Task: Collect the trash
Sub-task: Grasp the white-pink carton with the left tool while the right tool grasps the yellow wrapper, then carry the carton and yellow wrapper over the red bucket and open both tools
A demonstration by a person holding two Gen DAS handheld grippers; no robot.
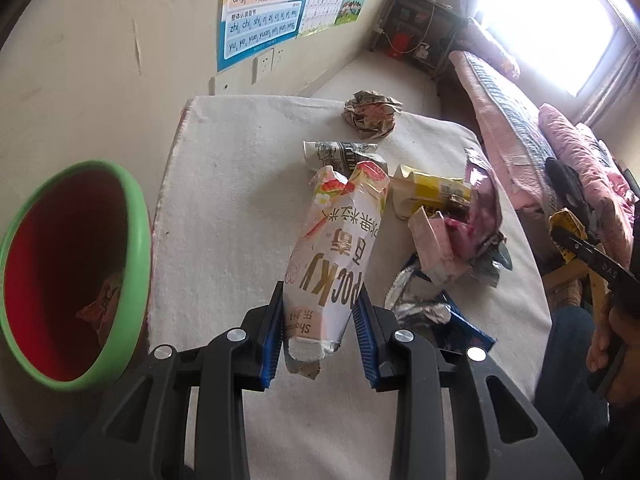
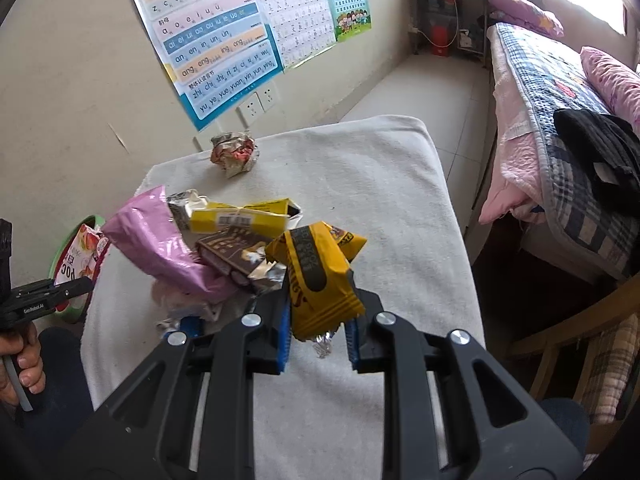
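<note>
Wall chart (image 2: pixel 208 36) "zh ch sh", left gripper (image 1: pixel 320 320) clamping "POCKY" wrapper (image 1: pixel 336 248)

Grippers: two, left (image 1: pixel 320 320) and right (image 2: pixel 316 328), each with one wrapper clamped.
Held wrappers: two, white Pocky pack (image 1: pixel 336 256) and yellow wrapper (image 2: pixel 316 276).
Bins: one, green-rimmed, red inside (image 1: pixel 140 216).
Crumpled balls: one (image 2: pixel 234 152).
Loose packets on the table: pink bag (image 2: pixel 160 248), yellow box (image 2: pixel 240 220), brown box (image 2: pixel 232 254), blue foil wrapper (image 1: pixel 456 320), grey patterned wrapper (image 1: pixel 340 152); pile overlaps, exact total unclear.
Tables: one, cloth-covered (image 2: pixel 380 184).
Wall charts: three (image 2: pixel 208 40).
Sockets: two (image 2: pixel 258 104).
Beds: one (image 2: pixel 560 100).
</note>
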